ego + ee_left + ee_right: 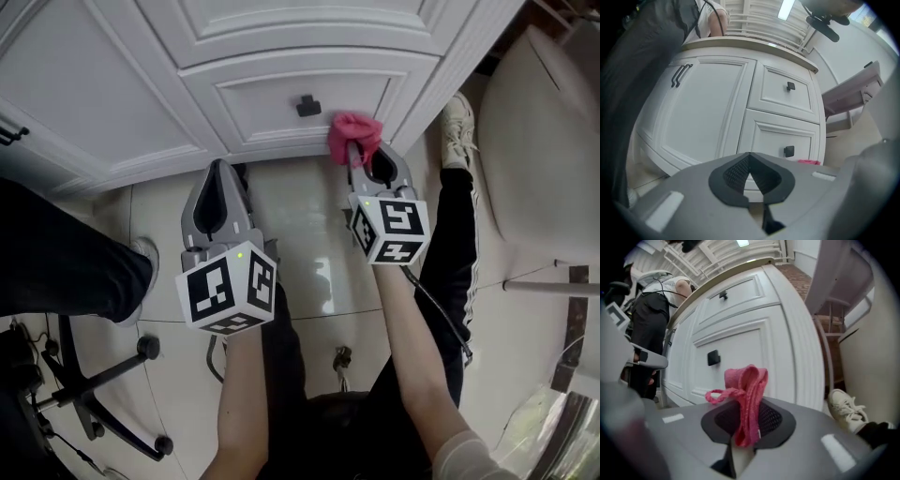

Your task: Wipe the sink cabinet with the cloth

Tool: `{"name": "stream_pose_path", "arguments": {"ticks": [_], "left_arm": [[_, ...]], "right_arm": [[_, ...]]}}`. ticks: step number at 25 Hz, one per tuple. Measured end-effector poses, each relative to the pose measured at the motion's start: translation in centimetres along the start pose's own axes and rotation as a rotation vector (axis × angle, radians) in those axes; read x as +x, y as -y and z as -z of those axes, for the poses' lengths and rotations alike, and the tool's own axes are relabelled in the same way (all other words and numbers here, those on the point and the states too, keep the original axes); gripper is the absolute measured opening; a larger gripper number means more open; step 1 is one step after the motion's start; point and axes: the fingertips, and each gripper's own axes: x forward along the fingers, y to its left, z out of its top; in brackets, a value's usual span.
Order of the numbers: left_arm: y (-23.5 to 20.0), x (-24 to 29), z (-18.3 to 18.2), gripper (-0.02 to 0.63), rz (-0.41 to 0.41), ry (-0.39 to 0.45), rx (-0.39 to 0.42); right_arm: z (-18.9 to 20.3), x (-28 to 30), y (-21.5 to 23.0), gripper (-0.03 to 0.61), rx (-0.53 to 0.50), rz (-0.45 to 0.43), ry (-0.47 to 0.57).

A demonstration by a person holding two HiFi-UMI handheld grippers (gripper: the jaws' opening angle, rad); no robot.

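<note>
two grippers, only one working. right gripper (745, 427) is clamped on the pink cloth (746, 392), with the folded wad sticking out past the tips so fabric, not plastic, meets the paint. cloth sits at the lower drawer front (258, 101) of the sink cabinet (141, 84), right of the knob (307, 105), near the bottom edge. it looks pressed to the panel, though contact is hard to confirm from the head view. left gripper (750, 171) has jaws together with nothing between them, held low before the cabinet base (clear of the wiping path, i'd guess).
</note>
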Motion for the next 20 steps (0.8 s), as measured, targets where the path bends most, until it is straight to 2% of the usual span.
{"name": "stream_pose_path", "arguments": {"ticks": [2,5,9,13,17,20], "left_arm": [[0.8,0.1,0.5,0.013,0.004,-0.01,0.004],[2.1,0.5,1.8,0.012,0.015,-0.056,0.014],[4.7,1.1,3.2,0.012,0.064,-0.122,0.092],[6.5,1.0,3.6,0.012,0.125,-0.125,0.145],[7.1,0.6,1.8,0.012,0.168,-0.058,0.103],[7.6,-1.0,-0.5,0.012,0.152,-0.042,0.059]], "right_arm": [[-0.1,-1.0,3.0,0.063,-0.002,0.057,-0.01],[-0.4,-1.5,4.6,0.063,-0.047,0.071,-0.031],[0.3,-2.0,5.6,0.061,0.0,0.111,-0.053],[0.8,-3.0,7.0,0.061,0.047,0.157,-0.068],[-1.4,-4.4,5.3,0.061,0.055,0.128,-0.031],[-5.1,-6.6,2.4,0.061,0.028,0.07,0.016]]}}
